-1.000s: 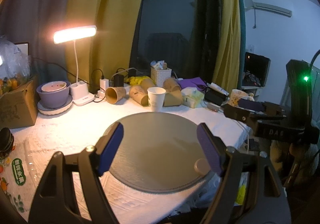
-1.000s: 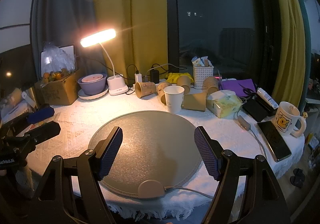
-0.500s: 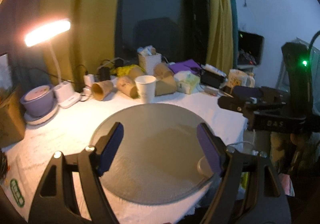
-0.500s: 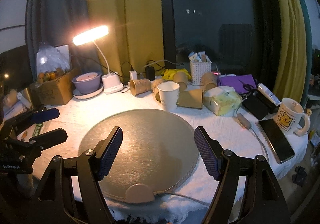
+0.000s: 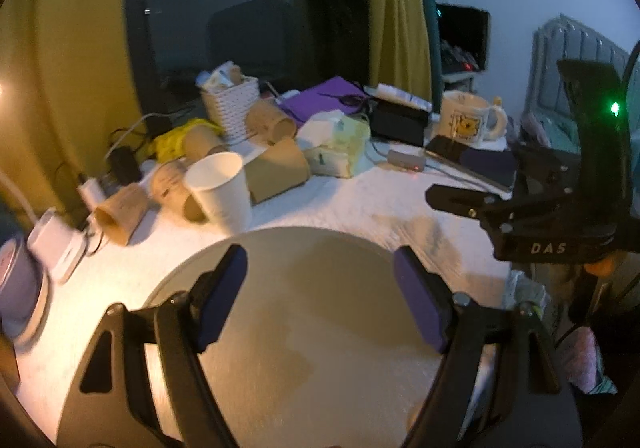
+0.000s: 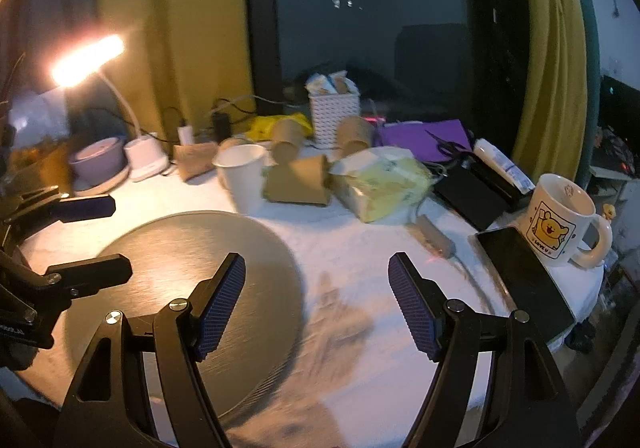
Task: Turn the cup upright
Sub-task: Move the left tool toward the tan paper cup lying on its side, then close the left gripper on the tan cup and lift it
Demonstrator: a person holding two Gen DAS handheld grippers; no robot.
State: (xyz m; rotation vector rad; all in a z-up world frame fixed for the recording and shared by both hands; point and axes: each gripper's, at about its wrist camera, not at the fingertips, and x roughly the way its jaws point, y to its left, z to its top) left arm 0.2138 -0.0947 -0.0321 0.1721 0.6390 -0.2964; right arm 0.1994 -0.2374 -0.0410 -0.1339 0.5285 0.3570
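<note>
Left tongs (image 5: pixel 320 288) and right tongs (image 6: pixel 316 298) both hang spread and empty over the round grey metal mat (image 5: pixel 320 328) on the white-clothed tabletop (image 6: pixel 360 248). Beyond its far edge, the white paper cup (image 5: pixel 220 190) stands mouth-up, slightly tilted, plain-walled, among brown paper cups lying on their sides (image 5: pixel 276 170).

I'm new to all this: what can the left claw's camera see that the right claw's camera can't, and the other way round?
Only the left view shows the grey headboard and the dark screen by the wall. Only the right view shows the lit desk lamp. Both show the upright white paper cup, the brown cups lying on their sides, the bear mug and the round grey mat.
</note>
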